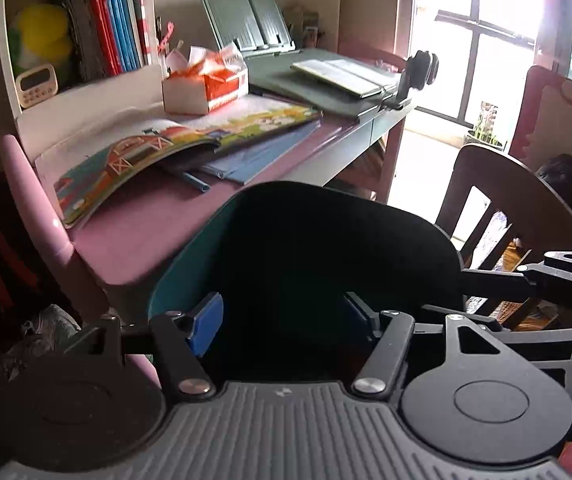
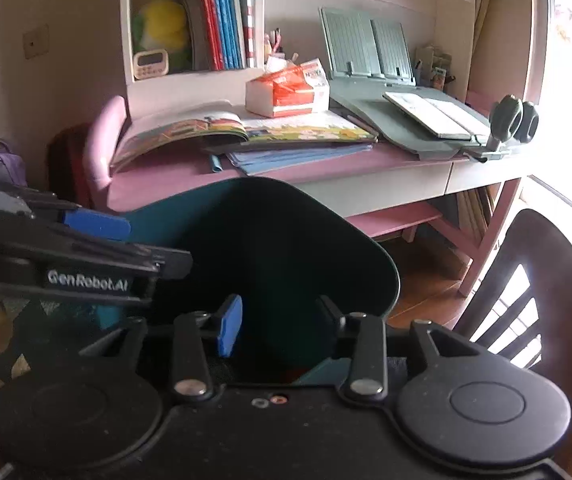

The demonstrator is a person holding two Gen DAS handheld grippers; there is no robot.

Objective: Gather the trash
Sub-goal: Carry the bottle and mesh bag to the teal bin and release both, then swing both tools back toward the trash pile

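Observation:
A dark teal trash bin with a black inside stands in front of the pink desk, right below both grippers; the right wrist view shows the same bin. My left gripper hangs open over the bin's mouth, and I see nothing between its blue pads. My right gripper is open over the same mouth, also with nothing visible between its fingers. The left gripper shows again at the left of the right wrist view. The bin's bottom is too dark to read.
The pink desk carries an open picture book, blue folders, an orange-and-white tissue pack, a grey book stand and an open notebook. A dark wooden chair stands at the right. A bright window lies beyond.

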